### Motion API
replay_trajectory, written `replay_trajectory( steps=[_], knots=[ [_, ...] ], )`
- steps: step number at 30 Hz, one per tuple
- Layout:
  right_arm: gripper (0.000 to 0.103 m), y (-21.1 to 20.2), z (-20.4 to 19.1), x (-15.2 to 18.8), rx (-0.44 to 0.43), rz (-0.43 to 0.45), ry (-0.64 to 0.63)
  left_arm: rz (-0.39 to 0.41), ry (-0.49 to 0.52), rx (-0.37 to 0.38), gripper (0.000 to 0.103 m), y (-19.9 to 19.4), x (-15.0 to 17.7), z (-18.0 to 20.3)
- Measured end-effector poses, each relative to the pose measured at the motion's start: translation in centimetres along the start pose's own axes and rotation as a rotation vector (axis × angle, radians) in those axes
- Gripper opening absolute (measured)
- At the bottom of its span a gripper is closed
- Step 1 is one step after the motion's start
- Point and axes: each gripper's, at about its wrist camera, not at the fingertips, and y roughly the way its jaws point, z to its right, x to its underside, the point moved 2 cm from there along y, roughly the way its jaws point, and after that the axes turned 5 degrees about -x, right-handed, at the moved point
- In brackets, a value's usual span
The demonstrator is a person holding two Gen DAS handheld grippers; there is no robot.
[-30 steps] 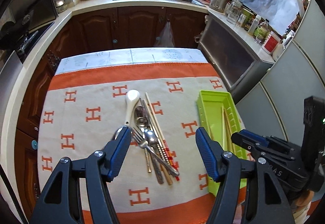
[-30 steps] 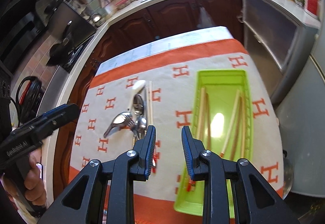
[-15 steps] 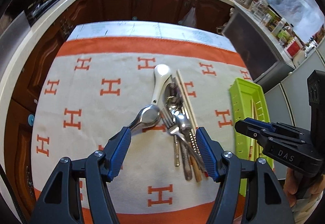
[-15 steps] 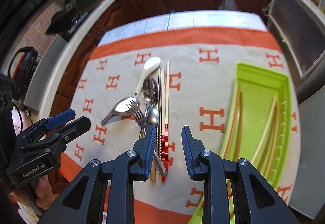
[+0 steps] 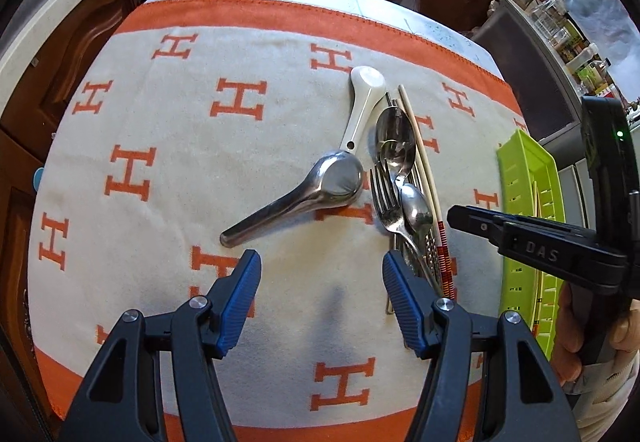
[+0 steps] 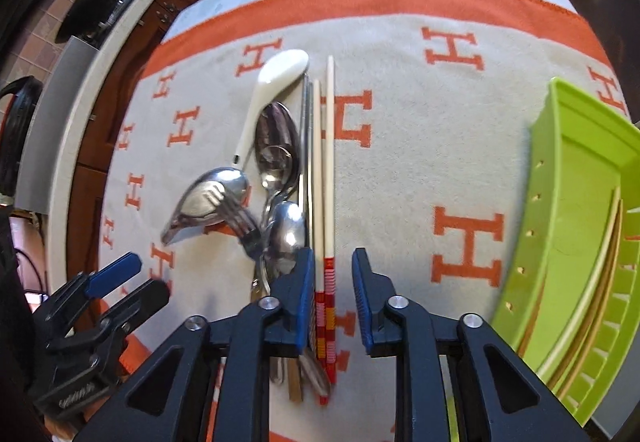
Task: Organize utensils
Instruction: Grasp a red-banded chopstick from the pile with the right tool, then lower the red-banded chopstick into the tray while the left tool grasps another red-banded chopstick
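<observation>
Straddling the red-banded chopsticks (image 6: 328, 177), the right gripper (image 6: 331, 296) stands part-open and empty; the left gripper (image 5: 320, 302) gapes wide, empty, with the steel ladle (image 5: 304, 197) just ahead of its fingers.

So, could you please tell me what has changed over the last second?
Both grippers dropped closer to the utensil pile: the open left gripper near the large steel spoon, the open right gripper straddling the red-ended chopsticks. Nothing grasped; utensils and green plastic tray stayed put.

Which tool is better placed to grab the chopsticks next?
Right. The right tool is open and already straddles the red ends of the chopsticks, with the green tray on its side. The left tool, also open, faces bare cloth near the steel ladle.
</observation>
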Motion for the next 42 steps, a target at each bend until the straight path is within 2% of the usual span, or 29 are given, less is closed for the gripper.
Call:
replay_trajectory(
  steps=[3,12,18,20,25,29,32,38,42],
  knots=[
    [0.011,1.1,-0.2,-0.4,0.025,-0.01,-0.018,-0.005,-0.004,0.005,0.062,0.3,0.0,-0.1],
    [0.012,2.2,-1.0,-0.7,0.104,-0.013,-0.088,-0.027,-0.009,0.017,0.062,1.1,0.0,-0.1],
    [0.011,2.9,-2.7,-0.1,0.208,0.007,-0.204,-0.033,-0.002,0.019,0.062,1.3,0.0,0.3],
    [0.006,2.8,-2.6,0.0,0.215,0.018,-0.199,-0.031,-0.002,0.021,0.062,1.2,0.1,0.5],
    [0.005,1.6,-0.2,0.1,0.132,0.03,-0.067,-0.015,0.026,0.021,0.062,0.6,-0.2,1.6],
    [0.005,-0.7,2.9,0.7,-0.034,0.059,0.093,-0.003,0.048,0.035,0.061,-0.2,-0.7,2.7],
    [0.005,-3.3,4.2,1.6,-0.113,0.099,0.148,0.006,0.064,0.048,0.061,-0.7,-1.3,3.7],
    [0.005,-9.3,6.6,4.4,-0.172,0.202,0.185,-0.008,0.06,0.109,0.061,-0.9,-3.0,5.8],
    [0.005,-11.7,9.0,6.6,-0.16,0.24,0.243,-0.066,0.061,0.16,0.045,0.3,-4.0,7.6]
  ],
)
